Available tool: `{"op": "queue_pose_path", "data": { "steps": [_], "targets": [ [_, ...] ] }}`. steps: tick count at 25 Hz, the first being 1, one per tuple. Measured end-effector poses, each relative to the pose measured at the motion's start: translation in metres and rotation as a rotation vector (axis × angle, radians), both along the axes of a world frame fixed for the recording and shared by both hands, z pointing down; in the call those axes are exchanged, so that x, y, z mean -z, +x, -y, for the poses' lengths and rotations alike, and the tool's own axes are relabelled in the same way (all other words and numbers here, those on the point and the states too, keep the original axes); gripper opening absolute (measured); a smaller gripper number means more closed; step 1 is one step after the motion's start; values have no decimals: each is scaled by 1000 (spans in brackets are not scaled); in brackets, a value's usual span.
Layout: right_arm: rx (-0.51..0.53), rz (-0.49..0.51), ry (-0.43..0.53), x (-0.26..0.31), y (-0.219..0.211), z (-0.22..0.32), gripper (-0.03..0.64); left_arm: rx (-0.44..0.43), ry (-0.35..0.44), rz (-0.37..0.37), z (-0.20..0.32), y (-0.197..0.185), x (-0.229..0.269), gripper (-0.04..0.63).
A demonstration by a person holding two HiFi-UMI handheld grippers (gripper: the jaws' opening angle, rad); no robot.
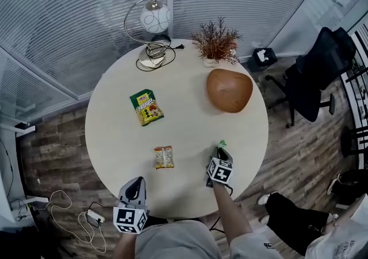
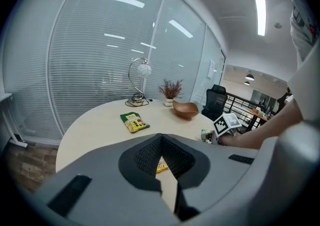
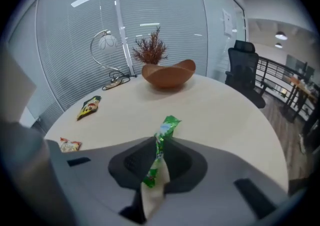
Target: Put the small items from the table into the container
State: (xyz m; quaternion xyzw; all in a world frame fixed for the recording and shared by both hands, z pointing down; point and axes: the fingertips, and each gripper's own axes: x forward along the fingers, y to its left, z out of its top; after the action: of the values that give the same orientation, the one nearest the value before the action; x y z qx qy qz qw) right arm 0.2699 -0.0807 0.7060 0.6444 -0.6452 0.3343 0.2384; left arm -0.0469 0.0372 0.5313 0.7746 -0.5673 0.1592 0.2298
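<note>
My right gripper [image 1: 220, 153] is shut on a small green packet [image 3: 167, 126] near the table's front right; the packet stands up between the jaws, its top sticking out past them. The brown wooden bowl [image 1: 229, 90] sits further back on the right, also seen straight ahead [image 3: 168, 74]. A green and yellow snack packet [image 1: 146, 107] lies left of the middle of the table. In front of it lies a small orange packet [image 1: 164, 157]. My left gripper [image 1: 135, 188] hovers at the table's front edge, shut and holding nothing, with the orange packet [image 2: 161, 165] just beyond its tips.
The round beige table [image 1: 115, 137] carries a desk lamp [image 1: 154, 19] with its cable and a potted dried plant [image 1: 217, 39] at the back. A black office chair [image 1: 322, 74] stands to the right. Cables lie on the floor at the lower left [image 1: 75, 223].
</note>
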Motion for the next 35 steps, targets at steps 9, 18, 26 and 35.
{"op": "queue_pose_path", "data": {
  "steps": [9, 18, 26, 35],
  "targets": [
    [33, -25, 253, 104, 28, 170, 55, 7, -2, -8, 9, 5, 0, -6],
    [135, -112, 204, 104, 31, 225, 163, 33, 6, 6, 11, -5, 4, -6],
    [334, 18, 363, 158, -46, 122, 25, 37, 39, -31, 32, -3, 2, -6],
    [415, 148, 388, 160, -158, -54, 17, -39, 76, -48, 48, 12, -3, -6]
  ]
}}
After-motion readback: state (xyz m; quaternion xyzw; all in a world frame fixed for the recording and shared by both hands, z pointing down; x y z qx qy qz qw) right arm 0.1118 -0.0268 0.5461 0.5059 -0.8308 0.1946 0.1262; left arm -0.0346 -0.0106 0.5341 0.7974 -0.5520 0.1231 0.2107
